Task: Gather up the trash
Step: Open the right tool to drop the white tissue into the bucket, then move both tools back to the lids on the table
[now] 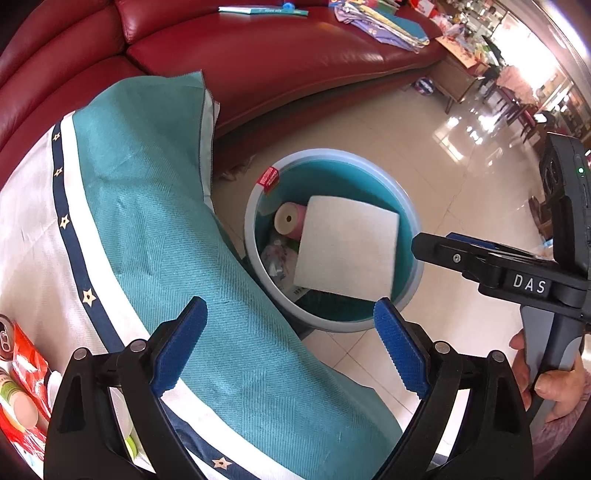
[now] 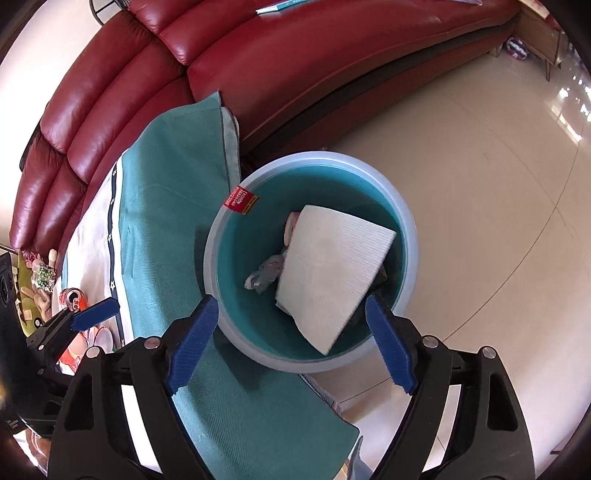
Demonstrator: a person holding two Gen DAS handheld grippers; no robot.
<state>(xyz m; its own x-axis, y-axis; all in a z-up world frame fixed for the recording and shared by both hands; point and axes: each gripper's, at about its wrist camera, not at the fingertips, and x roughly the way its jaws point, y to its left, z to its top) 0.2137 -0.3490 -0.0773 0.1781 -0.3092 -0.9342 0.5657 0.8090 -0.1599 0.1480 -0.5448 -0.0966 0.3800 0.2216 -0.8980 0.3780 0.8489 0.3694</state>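
Note:
A teal trash bin (image 1: 408,229) (image 2: 236,258) with a pale rim stands on the floor beside the table. In it lie a white paper sheet (image 1: 347,247) (image 2: 332,273), a pink roll (image 1: 290,219) and crumpled wrappers (image 2: 264,275). My left gripper (image 1: 291,343) is open and empty over the table's teal cloth edge, short of the bin. My right gripper (image 2: 291,339) is open and empty just above the bin's near rim; it also shows in the left wrist view (image 1: 461,251). A drinks can (image 1: 5,338) (image 2: 72,297) and red packets (image 1: 29,365) lie on the table.
The table cloth (image 1: 155,236) (image 2: 162,221) is teal with a white and navy border. A red leather sofa (image 1: 258,62) (image 2: 155,62) curves behind the table and bin. Pale tiled floor (image 1: 424,147) (image 2: 480,184) lies to the right. A book (image 1: 262,10) lies on the sofa.

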